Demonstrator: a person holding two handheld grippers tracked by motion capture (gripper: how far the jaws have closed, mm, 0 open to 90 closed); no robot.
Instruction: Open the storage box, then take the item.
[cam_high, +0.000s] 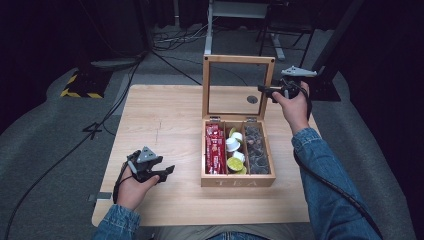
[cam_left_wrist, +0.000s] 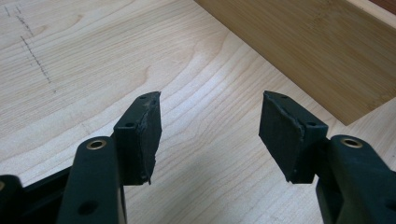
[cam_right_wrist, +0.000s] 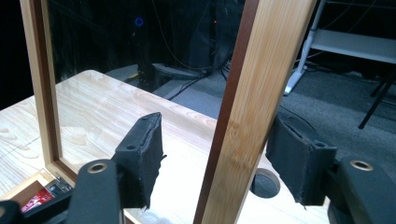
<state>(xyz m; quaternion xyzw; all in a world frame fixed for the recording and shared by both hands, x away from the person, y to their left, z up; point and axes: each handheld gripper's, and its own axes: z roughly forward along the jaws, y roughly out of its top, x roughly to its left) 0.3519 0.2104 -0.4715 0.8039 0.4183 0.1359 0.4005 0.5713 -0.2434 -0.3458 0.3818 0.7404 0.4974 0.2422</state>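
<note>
A wooden tea box (cam_high: 238, 181) stands on the table right of centre, its glass-paned lid (cam_high: 239, 59) raised upright. Inside lie red packets (cam_high: 214, 149), white and yellow capsules (cam_high: 234, 150) and dark pods (cam_high: 256, 147). My right gripper (cam_high: 265, 92) is at the lid's right side. In the right gripper view the lid's frame bar (cam_right_wrist: 254, 107) runs between the jaws of my right gripper (cam_right_wrist: 217, 123), with a clear gap to the left pad. My left gripper (cam_high: 167, 172) rests low over the table left of the box, open and with nothing between its jaws (cam_left_wrist: 210, 126). The box wall (cam_left_wrist: 317, 51) lies just beyond it.
A round cable hole (cam_high: 252, 99) sits in the table behind the lid, also seen past the frame bar (cam_right_wrist: 265, 183). Bare tabletop (cam_high: 160, 120) stretches left of the box. Cables and a desk frame (cam_high: 235, 10) lie on the floor beyond the far edge.
</note>
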